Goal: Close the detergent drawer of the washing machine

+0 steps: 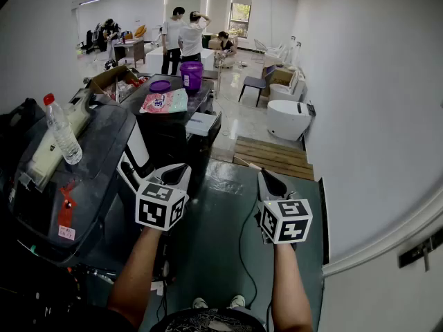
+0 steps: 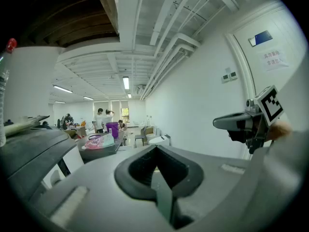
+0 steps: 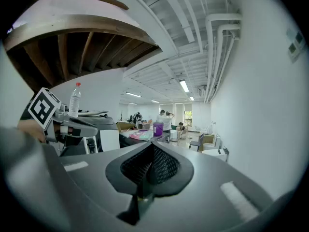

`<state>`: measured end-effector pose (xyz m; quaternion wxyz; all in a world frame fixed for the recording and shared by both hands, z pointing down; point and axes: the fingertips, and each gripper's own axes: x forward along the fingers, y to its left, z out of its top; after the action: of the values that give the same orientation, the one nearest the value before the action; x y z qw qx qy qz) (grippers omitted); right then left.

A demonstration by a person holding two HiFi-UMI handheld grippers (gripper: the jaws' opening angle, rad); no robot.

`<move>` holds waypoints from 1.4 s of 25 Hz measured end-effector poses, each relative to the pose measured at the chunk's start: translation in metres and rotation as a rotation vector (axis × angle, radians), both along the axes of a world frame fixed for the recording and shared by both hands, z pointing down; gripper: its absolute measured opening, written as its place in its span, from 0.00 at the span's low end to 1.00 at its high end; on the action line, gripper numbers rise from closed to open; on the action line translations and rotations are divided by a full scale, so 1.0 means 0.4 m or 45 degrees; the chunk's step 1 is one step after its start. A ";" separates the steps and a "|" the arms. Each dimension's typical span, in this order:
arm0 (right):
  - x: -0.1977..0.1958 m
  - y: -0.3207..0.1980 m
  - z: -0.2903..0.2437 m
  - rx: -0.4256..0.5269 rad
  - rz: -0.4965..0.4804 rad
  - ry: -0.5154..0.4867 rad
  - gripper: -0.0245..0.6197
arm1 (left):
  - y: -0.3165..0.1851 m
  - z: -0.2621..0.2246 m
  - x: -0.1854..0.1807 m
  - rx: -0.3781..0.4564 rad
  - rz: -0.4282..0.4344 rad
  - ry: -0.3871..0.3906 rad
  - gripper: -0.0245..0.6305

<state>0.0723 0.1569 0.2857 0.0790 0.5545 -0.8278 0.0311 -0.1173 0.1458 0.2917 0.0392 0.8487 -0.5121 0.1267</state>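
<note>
I hold both tools in the air in front of me, and neither one touches anything. The left gripper [image 1: 178, 174] has its jaws together with nothing between them. The right gripper [image 1: 271, 181] is the same, closed and empty. The washing machine [image 1: 83, 178] stands at my left, dark, with a plastic bottle [image 1: 62, 131] on its top. A white part sticks out of its front, just left of my left gripper. I take it for the detergent drawer [image 1: 136, 156], and it looks pulled out. So I judge that the closing has not yet begun and this is the approach. Next, I think the left gripper's closed tip must come to the drawer's front face and push it straight to the left into the machine, evenly, so that it does not jam.
</note>
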 end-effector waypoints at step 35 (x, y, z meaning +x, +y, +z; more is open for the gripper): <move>-0.006 0.030 0.004 0.011 0.034 -0.005 0.38 | 0.026 -0.009 -0.015 0.008 0.028 0.028 0.04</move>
<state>0.0700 0.1691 0.2874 0.0744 0.5658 -0.8206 0.0296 -0.1233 0.1563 0.2879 0.0407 0.8557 -0.5026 0.1161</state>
